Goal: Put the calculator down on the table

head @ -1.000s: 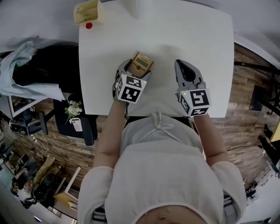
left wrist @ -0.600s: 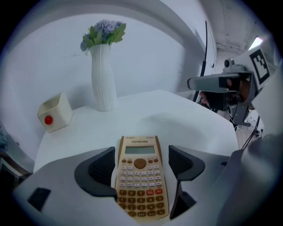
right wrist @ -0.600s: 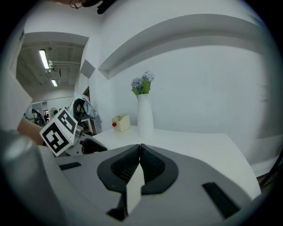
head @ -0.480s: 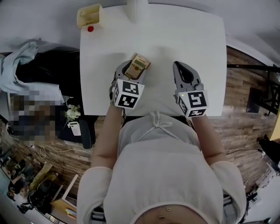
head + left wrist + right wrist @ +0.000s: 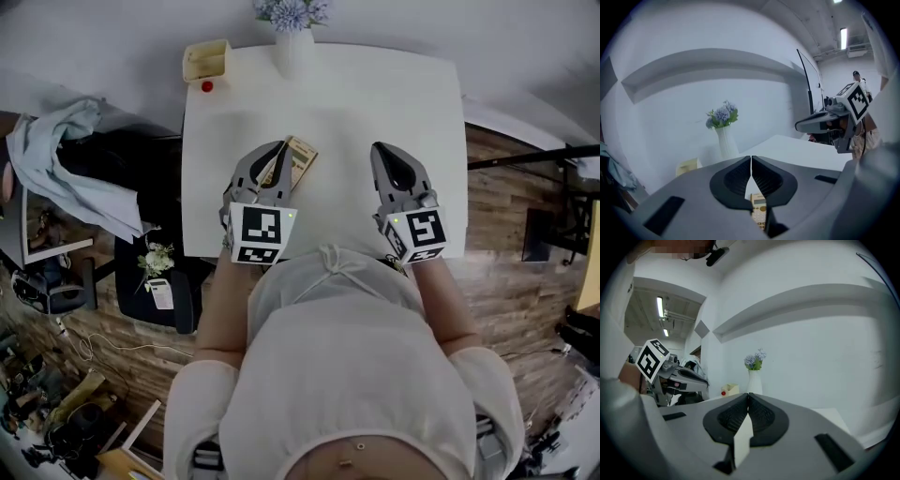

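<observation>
The tan calculator, pale display strip above rows of keys, lies flat on the white surface, centre-left in the head view, partly hidden by the left gripper, jaws together, empty; the right gripper is likewise closed on nothing

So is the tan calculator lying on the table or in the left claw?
On the table. The tan rectangular calculator lies on the white table; the left claw above it is shut, with nothing between its jaws.
</observation>
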